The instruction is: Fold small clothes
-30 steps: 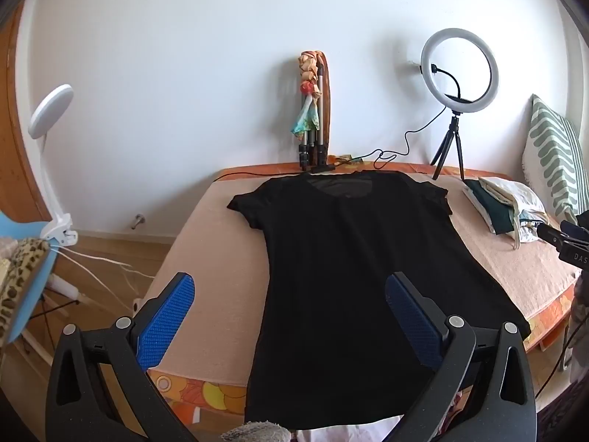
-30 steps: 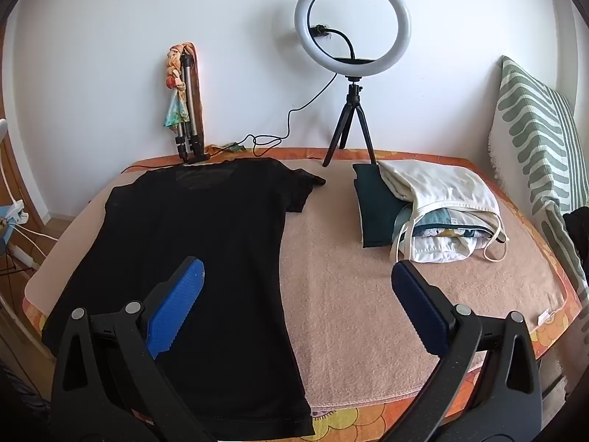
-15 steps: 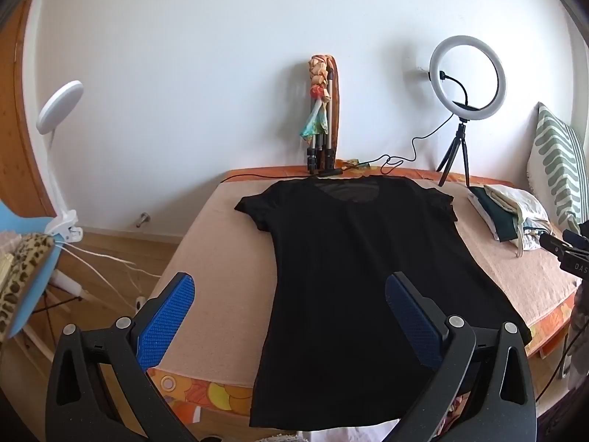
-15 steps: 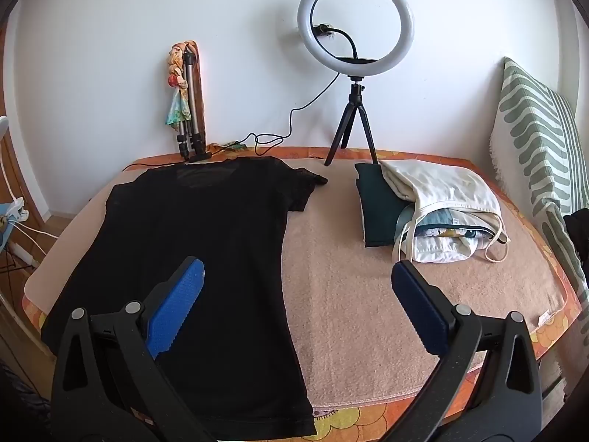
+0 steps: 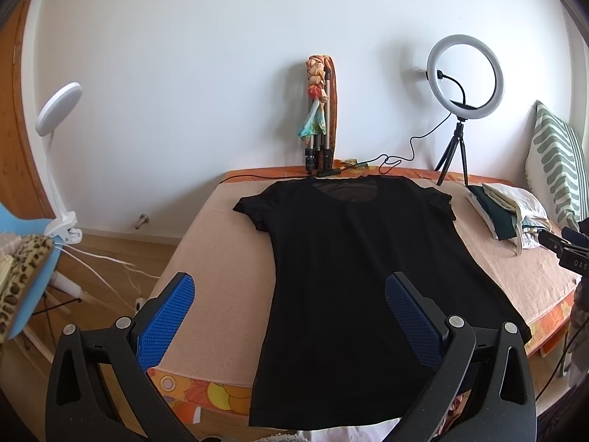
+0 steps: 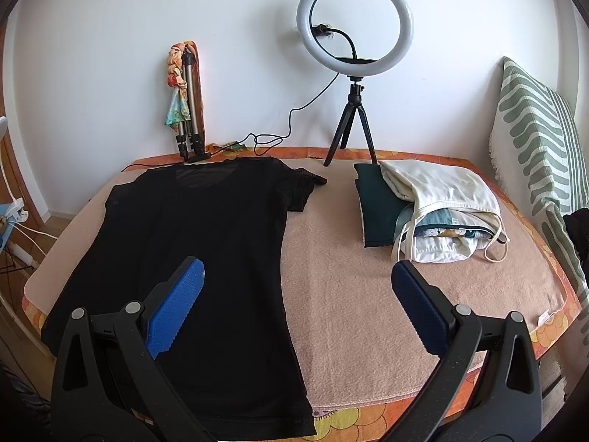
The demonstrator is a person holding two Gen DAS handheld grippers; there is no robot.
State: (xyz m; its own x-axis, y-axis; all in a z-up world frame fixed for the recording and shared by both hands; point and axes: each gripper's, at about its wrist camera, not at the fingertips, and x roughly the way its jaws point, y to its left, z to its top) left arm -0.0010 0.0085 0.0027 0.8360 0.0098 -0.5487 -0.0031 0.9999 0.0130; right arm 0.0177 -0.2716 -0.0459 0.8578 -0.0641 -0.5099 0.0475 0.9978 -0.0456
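A black T-shirt point(image 5: 360, 258) lies flat and spread out on the table's pink blanket point(image 5: 228, 258), neck toward the wall and hem at the near edge. It also shows in the right wrist view point(image 6: 198, 243). My left gripper point(image 5: 291, 287) is open and empty, held above the shirt's lower left part. My right gripper point(image 6: 298, 272) is open and empty, above the shirt's right edge and the bare blanket point(image 6: 368, 294). Part of my right gripper shows at the right edge of the left wrist view point(image 5: 567, 246).
A pile of folded clothes point(image 6: 423, 210) lies at the back right. A ring light on a tripod point(image 6: 353, 59) and a folded tripod with a scarf point(image 6: 186, 103) stand at the wall. A striped cushion point(image 6: 541, 140) leans at the right. A clamp lamp point(image 5: 55, 140) stands left.
The left gripper has drawn back and tilted up a little, so the shirt sits lower and smaller in its view. The right gripper has barely moved. The shirt has not moved.
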